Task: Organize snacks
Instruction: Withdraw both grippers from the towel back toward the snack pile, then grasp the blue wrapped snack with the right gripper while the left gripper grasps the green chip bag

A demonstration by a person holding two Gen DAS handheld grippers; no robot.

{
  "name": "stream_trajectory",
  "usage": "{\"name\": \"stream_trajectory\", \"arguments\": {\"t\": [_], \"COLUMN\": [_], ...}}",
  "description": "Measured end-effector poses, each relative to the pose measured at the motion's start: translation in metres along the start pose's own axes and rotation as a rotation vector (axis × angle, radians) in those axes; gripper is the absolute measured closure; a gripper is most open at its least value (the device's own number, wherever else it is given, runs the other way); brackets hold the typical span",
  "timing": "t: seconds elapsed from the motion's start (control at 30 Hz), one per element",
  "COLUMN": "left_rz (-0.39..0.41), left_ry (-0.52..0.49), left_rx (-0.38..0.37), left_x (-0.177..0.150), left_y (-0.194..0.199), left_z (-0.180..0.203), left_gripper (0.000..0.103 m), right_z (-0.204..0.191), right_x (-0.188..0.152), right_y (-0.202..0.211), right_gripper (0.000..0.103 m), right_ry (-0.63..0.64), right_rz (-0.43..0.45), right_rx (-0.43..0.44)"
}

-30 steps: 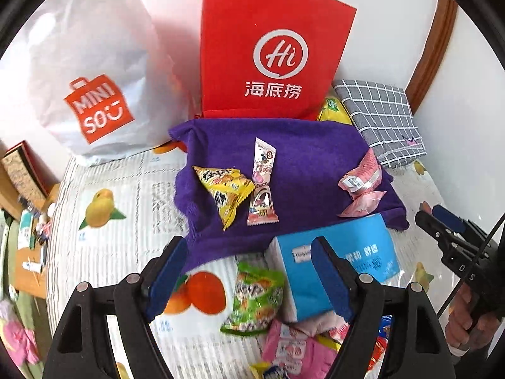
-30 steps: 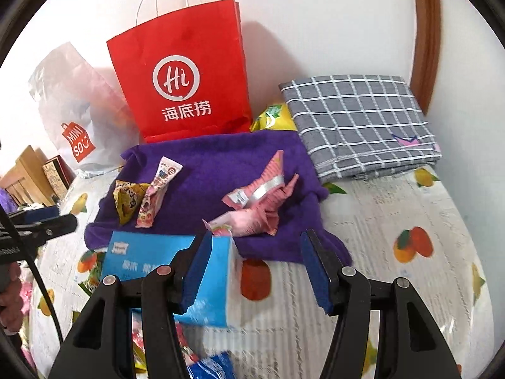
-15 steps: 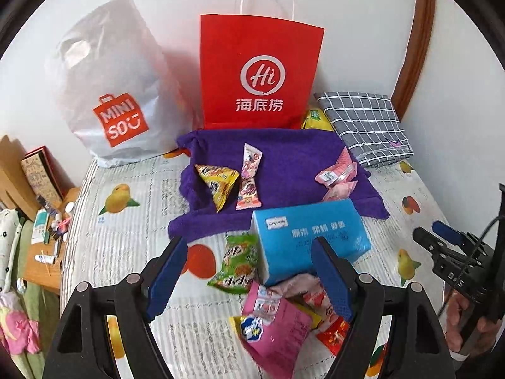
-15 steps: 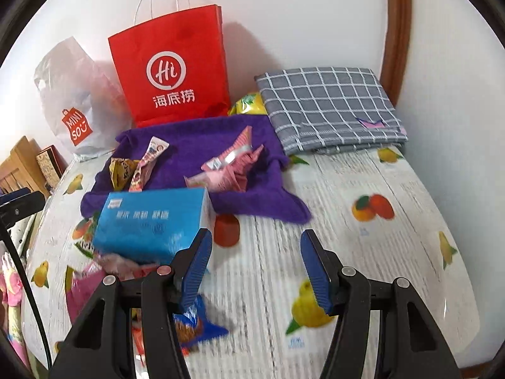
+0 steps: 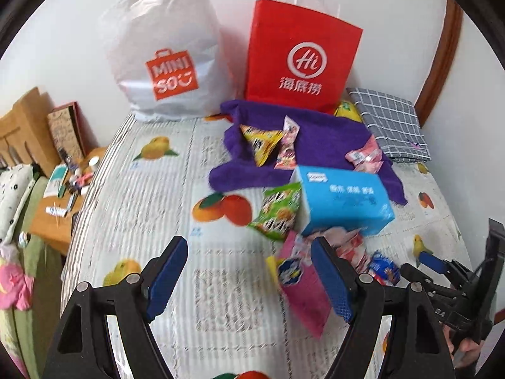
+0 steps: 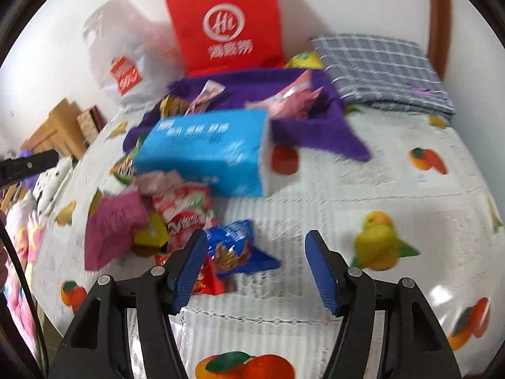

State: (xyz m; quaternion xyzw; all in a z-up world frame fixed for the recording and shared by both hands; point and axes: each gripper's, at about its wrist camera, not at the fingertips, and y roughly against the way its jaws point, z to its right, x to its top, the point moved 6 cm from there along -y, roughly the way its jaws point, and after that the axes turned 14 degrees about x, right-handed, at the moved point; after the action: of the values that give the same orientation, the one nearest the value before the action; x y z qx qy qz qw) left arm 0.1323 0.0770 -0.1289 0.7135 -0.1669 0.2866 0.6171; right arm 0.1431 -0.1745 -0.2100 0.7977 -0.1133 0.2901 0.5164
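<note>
A purple towel (image 5: pixel 318 132) lies at the back of the bed with a yellow packet (image 5: pixel 262 140), a pink stick packet (image 5: pixel 288 147) and pale pink packets (image 5: pixel 363 156) on it. In front lies a blue tissue pack (image 5: pixel 344 199) with a pile of snacks: a green packet (image 5: pixel 277 210), a magenta packet (image 5: pixel 303 287), a blue packet (image 6: pixel 233 246) and red-white packets (image 6: pixel 186 205). My left gripper (image 5: pixel 249 281) is open and empty above the bedsheet, left of the pile. My right gripper (image 6: pixel 255 271) is open and empty, just right of the blue packet.
A red paper bag (image 5: pixel 300 60) and a white Miniso bag (image 5: pixel 164 53) stand against the wall. A folded grey checked cloth (image 6: pixel 382 69) lies at the back right. A wooden bedside table (image 5: pixel 60 202) with small items is at the left.
Both grippers have drawn back from the purple towel toward the near side of the bed, so the snack pile has come into view. Both stay open and empty.
</note>
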Motion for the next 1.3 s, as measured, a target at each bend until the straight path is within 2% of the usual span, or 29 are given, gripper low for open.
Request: {"name": "stream_trajectory", "arguments": {"t": [0.2, 0.37, 0.53, 0.6, 0.67, 0.77, 1.1, 1.3], "left_rz": [-0.017, -0.016, -0.021, -0.026, -0.033, -0.037, -0.042, -0.047], "left_ry": [0.026, 0.013, -0.004, -0.006, -0.006, -0.008, -0.008, -0.043], "left_rx": [-0.012, -0.035, -0.055, -0.058, -0.064, -0.075, -0.068, -0.049], "left_x": [-0.010, -0.013, -0.016, -0.018, -0.018, -0.019, -0.010, -0.007], "left_y": [-0.007, -0.008, -0.013, -0.016, -0.019, -0.023, -0.046, -0.070], "left_z": [-0.008, -0.001, 0.009, 0.011, 0.012, 0.014, 0.016, 0.024], "left_gripper": [0.024, 0.024, 0.024, 0.024, 0.024, 0.024, 0.024, 0.024], "right_z": [-0.004, 0.000, 0.005, 0.005, 0.006, 0.012, 0.067, 0.082], "right_x": [-0.007, -0.007, -0.007, -0.009, -0.011, -0.012, -0.005, -0.008], "right_y": [-0.026, -0.035, -0.046, -0.046, -0.044, -0.039, -0.011, -0.013], "right_gripper": [0.039, 0.039, 0.039, 0.044, 0.054, 0.057, 0.058, 0.058], "right_ry": [0.022, 0.020, 0.058, 0.100, 0.122, 0.117, 0.025, -0.020], "right_rz": [-0.057, -0.063, -0.094, -0.099, -0.091, -0.071, 0.037, 0.065], "right_rx": [0.038, 0.042, 0.006, -0.025, -0.044, -0.043, -0.160, -0.173]}}
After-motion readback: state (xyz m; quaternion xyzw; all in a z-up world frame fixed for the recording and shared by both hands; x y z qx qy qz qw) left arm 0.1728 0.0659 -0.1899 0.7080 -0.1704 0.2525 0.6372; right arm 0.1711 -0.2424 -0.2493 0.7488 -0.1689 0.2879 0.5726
